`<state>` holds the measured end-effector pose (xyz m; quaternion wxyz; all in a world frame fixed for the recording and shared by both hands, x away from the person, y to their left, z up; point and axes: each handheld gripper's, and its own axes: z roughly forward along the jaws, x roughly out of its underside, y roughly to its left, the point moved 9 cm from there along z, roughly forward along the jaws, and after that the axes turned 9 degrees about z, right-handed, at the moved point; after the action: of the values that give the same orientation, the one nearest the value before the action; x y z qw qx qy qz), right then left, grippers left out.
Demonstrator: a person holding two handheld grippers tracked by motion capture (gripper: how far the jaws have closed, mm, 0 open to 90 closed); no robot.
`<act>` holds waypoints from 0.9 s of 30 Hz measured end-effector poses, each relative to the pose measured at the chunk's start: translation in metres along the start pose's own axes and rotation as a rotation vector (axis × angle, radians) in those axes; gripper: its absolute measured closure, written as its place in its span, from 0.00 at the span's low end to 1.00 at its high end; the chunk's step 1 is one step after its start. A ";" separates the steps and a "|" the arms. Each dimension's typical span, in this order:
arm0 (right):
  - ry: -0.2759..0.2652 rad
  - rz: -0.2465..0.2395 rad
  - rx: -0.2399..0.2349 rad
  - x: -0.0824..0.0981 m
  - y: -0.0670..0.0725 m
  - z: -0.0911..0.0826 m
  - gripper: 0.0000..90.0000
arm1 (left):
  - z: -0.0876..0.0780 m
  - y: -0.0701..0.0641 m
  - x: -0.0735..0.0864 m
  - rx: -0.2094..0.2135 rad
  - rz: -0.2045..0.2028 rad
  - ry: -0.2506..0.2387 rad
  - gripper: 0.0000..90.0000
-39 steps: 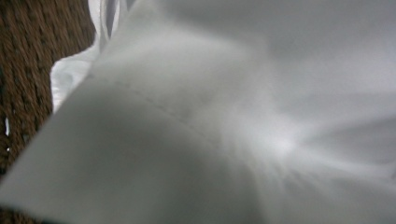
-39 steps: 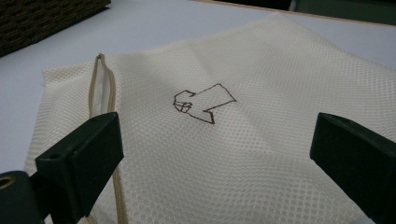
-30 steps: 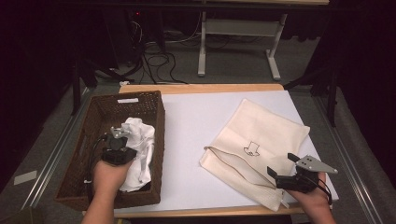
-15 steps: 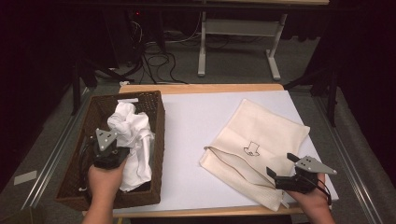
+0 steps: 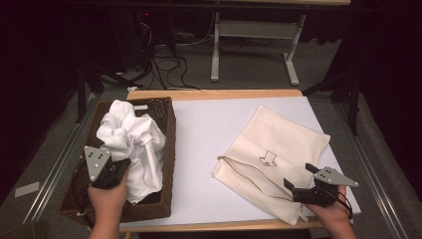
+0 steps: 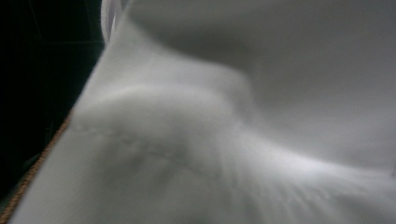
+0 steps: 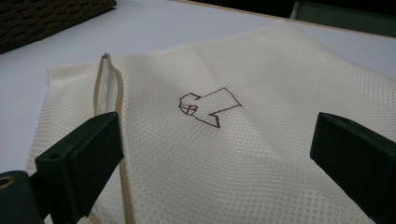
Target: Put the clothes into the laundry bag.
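A recording lab or studio is showing here: black curtains are hanging around the workspace, cables are lying tangled on grey carpet beyond the grippers, and a bare metal desk frame is standing behind the white-covered table.

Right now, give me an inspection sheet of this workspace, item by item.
Surface: white sheet on a wooden table.
Job's things: white garment bunched up, lifted partly out of the wicker basket; cream mesh bag lying flat, zip edge part open.
Clutter: nothing seen.
Grippers: left gripper against the garment, jaws hidden by cloth; right gripper open above the bag's near corner.
Cables: black cables on the floor beyond the table.
Surroundings: grey carpet, white desk frame, dark curtains.
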<state>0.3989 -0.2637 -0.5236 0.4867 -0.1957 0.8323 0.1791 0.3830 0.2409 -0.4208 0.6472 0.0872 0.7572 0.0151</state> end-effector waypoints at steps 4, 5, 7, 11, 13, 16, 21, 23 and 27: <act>0.002 -0.003 -0.007 0.000 0.001 0.001 0.04 | -0.004 0.001 -0.010 -0.005 -0.006 -0.037 0.79; 0.002 -0.002 -0.007 0.000 0.001 0.001 0.04 | -0.006 0.001 -0.014 -0.009 -0.004 -0.048 0.79; 0.003 -0.004 -0.008 0.000 0.001 0.001 0.04 | -0.009 -0.001 -0.021 -0.018 0.003 -0.073 0.79; 0.002 -0.005 -0.009 0.000 0.002 0.000 0.04 | -0.013 -0.006 -0.036 -0.030 0.011 -0.117 0.79; 0.002 -0.004 -0.009 0.000 0.002 0.000 0.04 | -0.014 -0.010 -0.044 -0.028 0.021 -0.134 0.79; 0.005 0.006 -0.008 0.000 0.002 0.000 0.04 | -0.016 -0.016 -0.055 -0.022 0.031 -0.159 0.79; 0.003 -0.007 -0.011 0.000 0.002 0.001 0.04 | -0.020 -0.032 -0.076 0.006 0.032 -0.205 0.79; 0.000 -0.012 -0.011 -0.001 0.003 0.000 0.05 | -0.020 -0.040 -0.083 0.017 0.039 -0.220 0.79; 0.000 -0.009 -0.010 -0.001 0.003 0.000 0.05 | -0.019 -0.058 -0.094 0.056 0.035 -0.247 0.79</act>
<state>0.3979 -0.2612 -0.5228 0.4863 -0.2022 0.8305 0.1811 0.3713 0.1710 -0.3340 0.7323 0.1195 0.6704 -0.0057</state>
